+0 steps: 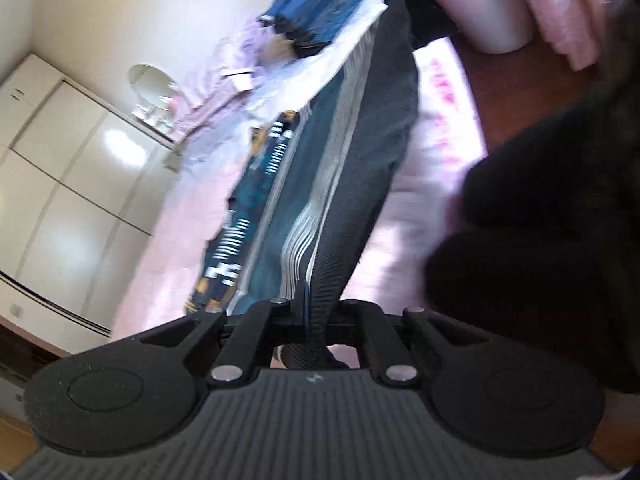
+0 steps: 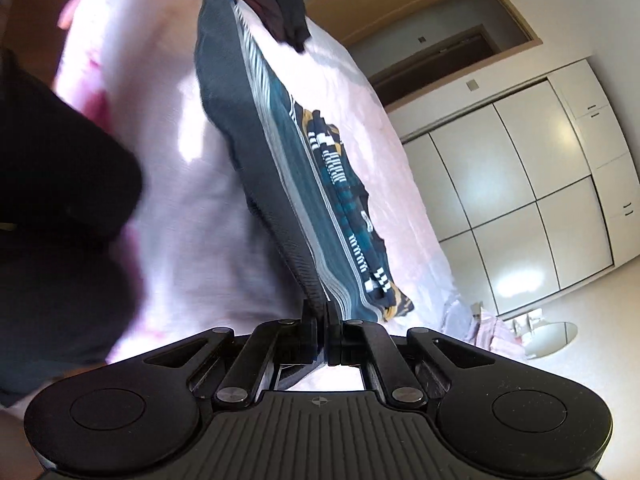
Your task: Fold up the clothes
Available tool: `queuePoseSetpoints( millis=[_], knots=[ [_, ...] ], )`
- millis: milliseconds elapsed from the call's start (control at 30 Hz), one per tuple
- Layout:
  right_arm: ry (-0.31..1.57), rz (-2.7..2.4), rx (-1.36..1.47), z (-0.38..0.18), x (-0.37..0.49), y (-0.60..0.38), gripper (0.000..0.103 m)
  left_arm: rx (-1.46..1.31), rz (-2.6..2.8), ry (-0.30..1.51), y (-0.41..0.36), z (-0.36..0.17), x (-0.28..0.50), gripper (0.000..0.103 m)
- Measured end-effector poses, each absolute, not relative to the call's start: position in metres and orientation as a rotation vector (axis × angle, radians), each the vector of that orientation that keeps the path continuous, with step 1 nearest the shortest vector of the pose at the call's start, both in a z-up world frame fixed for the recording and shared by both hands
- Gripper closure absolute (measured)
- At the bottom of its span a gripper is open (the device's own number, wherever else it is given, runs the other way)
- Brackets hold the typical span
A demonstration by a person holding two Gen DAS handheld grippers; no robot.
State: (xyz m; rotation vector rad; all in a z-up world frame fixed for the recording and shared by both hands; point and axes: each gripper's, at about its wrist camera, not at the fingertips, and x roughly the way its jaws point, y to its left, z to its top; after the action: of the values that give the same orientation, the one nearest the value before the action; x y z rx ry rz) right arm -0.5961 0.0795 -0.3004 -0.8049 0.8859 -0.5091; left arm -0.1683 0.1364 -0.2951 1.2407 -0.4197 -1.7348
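Note:
A dark teal garment (image 1: 304, 184) with white stripes, a black ribbed hem and orange-and-white printed sleeves hangs stretched above the pink bed (image 1: 168, 240). My left gripper (image 1: 310, 312) is shut on one end of its hem. My right gripper (image 2: 323, 320) is shut on the other end of the same garment (image 2: 288, 168), which runs taut away from it toward the far gripper. The printed sleeve part (image 2: 344, 184) droops onto the bedspread (image 2: 180, 184). The pinched cloth hides both sets of pads.
Folded blue clothes (image 1: 316, 4) and a pale lilac garment (image 1: 228, 76) lie at the far end of the bed. A black garment (image 2: 280, 4) lies on the bed. White wardrobe doors (image 2: 520, 184), a round glass table (image 2: 552, 336), a door (image 2: 436, 56), and a person's dark clothing (image 1: 560, 208) are nearby.

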Motion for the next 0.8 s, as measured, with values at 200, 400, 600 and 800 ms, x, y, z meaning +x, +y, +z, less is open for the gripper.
queuePoseSetpoints(
  millis=[200,400,600,800],
  knots=[
    [0.876,-0.507,-0.76,-0.285,-0.628,0.158,0.103,1.239,-1.807,-0.363,0.202,-0.279,-0.184,0.1],
    [0.871,-0.539,-0.84,-0.252,-0.629,0.149,0.103,1.145,-1.757,-0.427,0.15,-0.228,-0.171,0.099],
    [0.83,-0.592,-0.932,-0.195,-0.587,0.051,0.103,1.117,-1.708,-0.365,0.021,-0.199,-0.13,0.099],
    [0.89,-0.552,-0.902,-0.185,-0.501,-0.105,0.102,1.123,-1.673,-0.241,-0.129,-0.207,-0.084,0.098]
  ],
)
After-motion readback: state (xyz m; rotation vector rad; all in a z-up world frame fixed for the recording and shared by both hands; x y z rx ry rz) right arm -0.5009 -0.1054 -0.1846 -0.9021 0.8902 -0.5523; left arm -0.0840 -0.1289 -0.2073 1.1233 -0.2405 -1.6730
